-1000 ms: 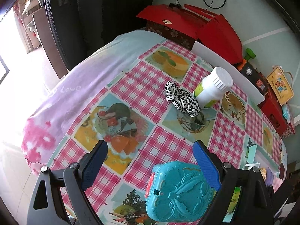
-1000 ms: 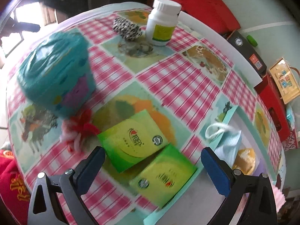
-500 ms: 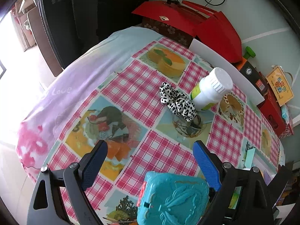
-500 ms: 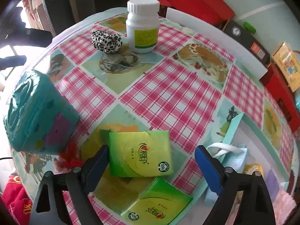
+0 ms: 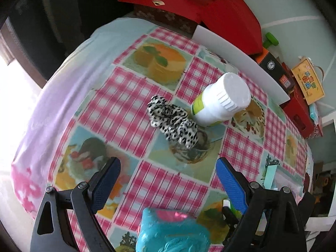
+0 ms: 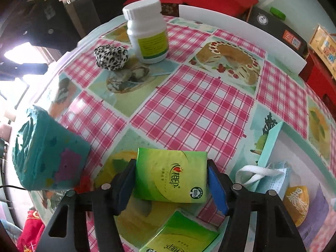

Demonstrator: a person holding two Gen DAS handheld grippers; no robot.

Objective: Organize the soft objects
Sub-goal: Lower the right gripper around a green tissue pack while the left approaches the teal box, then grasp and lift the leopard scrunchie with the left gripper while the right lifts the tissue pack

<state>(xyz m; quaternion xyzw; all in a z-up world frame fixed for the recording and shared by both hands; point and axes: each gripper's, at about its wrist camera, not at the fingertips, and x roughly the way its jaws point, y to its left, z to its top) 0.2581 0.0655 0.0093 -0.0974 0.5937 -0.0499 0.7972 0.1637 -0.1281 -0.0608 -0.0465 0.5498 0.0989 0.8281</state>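
Observation:
A green tissue pack (image 6: 168, 176) lies flat on the checked tablecloth (image 6: 195, 109). My right gripper (image 6: 171, 168) straddles it, its jaws closing, and both pads meet the pack's short sides. A second green pack (image 6: 184, 233) lies nearer, under the gripper. A leopard-print scrunchie (image 5: 173, 124) rests beside a white bottle (image 5: 220, 103). My left gripper (image 5: 167, 163) hovers open in front of the scrunchie with nothing between its fingers. The scrunchie (image 6: 111, 56) also shows far left in the right wrist view.
A teal box (image 5: 172, 233) stands just below the left gripper, and the same teal box (image 6: 46, 153) is left of the right one. A pale blue tray (image 6: 271, 138) at the right holds a face mask (image 6: 273, 178) and packets. Red boxes (image 5: 220, 10) line the back wall.
The right gripper's jaws have narrowed from wide open onto the green pack. The left gripper has moved toward the scrunchie, and the teal box has slid down out of its view.

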